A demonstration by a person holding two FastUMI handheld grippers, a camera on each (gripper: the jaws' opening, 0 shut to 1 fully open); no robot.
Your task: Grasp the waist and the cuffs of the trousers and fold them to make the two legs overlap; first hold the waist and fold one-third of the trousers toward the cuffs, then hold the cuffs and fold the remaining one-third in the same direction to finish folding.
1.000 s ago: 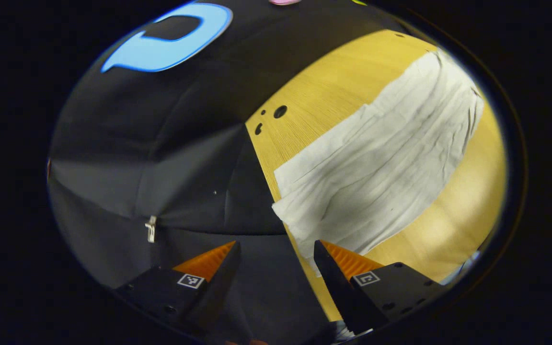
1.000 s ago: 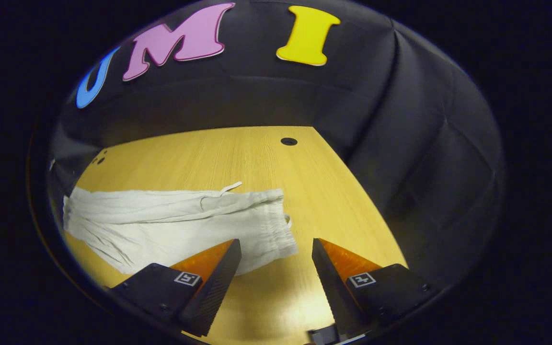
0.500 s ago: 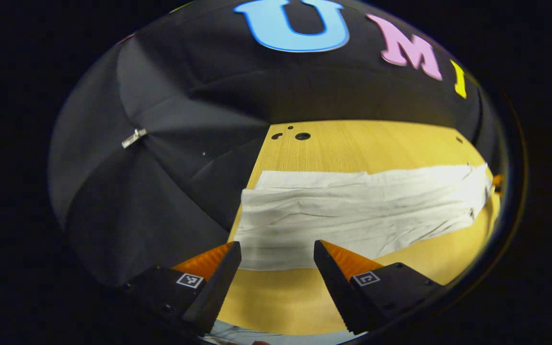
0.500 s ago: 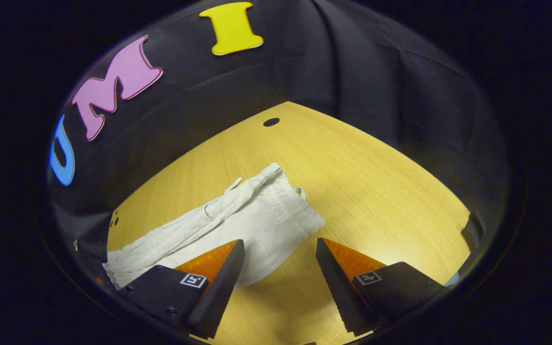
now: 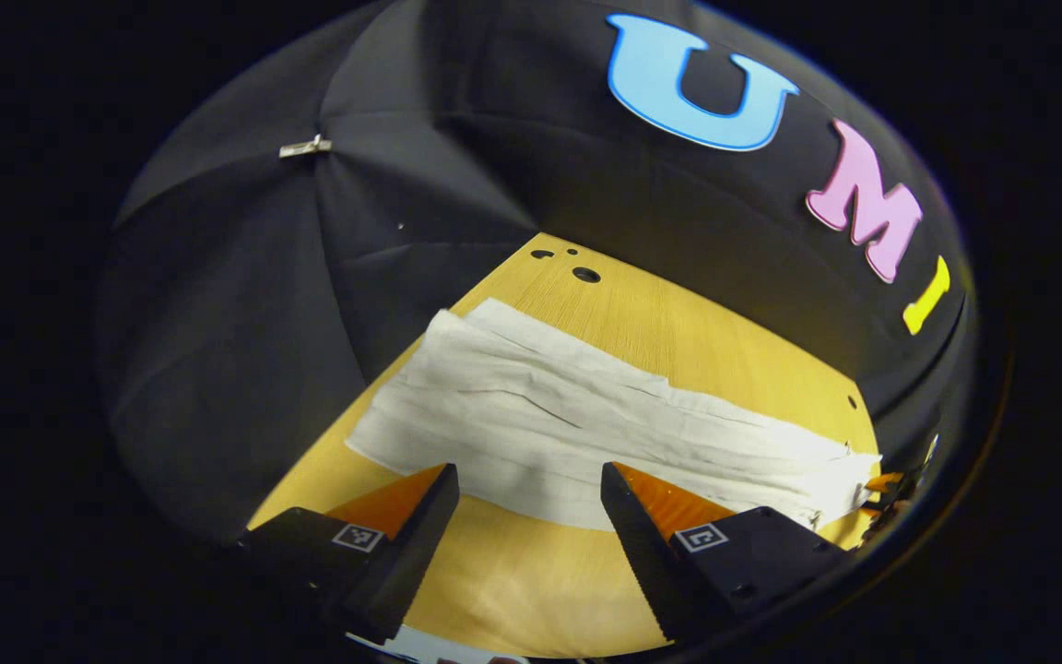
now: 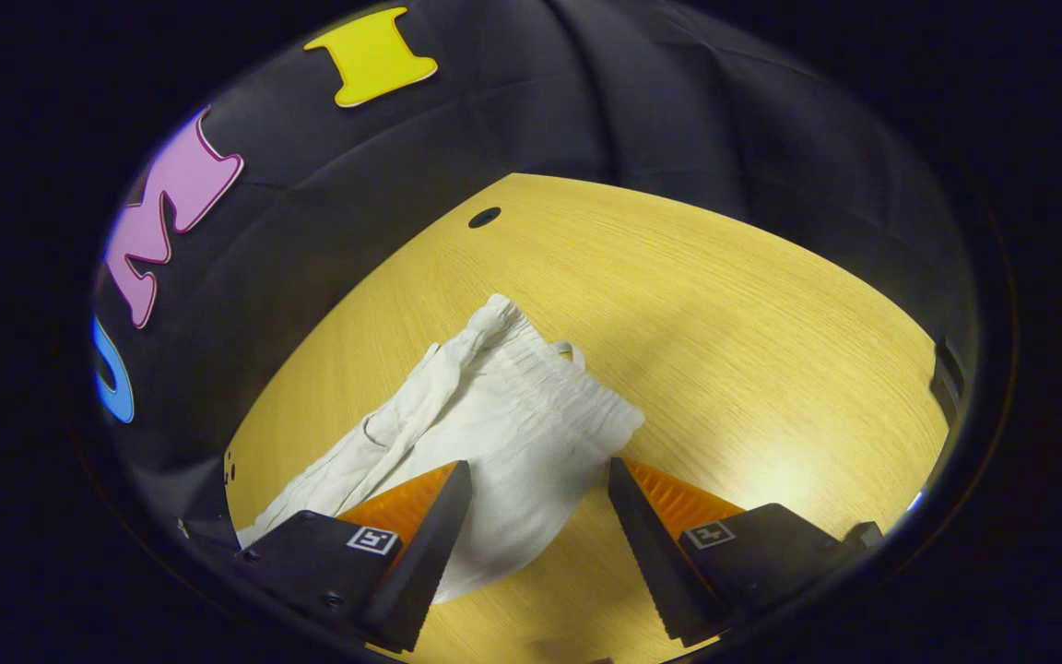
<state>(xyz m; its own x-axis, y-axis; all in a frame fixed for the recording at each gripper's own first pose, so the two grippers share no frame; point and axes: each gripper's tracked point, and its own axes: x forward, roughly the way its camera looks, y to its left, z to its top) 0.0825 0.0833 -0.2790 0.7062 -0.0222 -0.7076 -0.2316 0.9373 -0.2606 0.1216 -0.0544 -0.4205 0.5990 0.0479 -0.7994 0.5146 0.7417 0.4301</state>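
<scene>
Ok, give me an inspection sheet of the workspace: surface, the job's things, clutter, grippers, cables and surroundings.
Surface: wooden table with small holes near its far edge.
Job's things: white trousers lying flat, legs overlapped; gathered waist with a drawstring loop beside it.
Clutter: nothing seen.
Grippers: left hand-held gripper open above the leg end; right hand-held gripper open above the waist; neither touching cloth.
Cables: nothing seen.
Surroundings: black cloth wall, pinned by a metal clip.
</scene>
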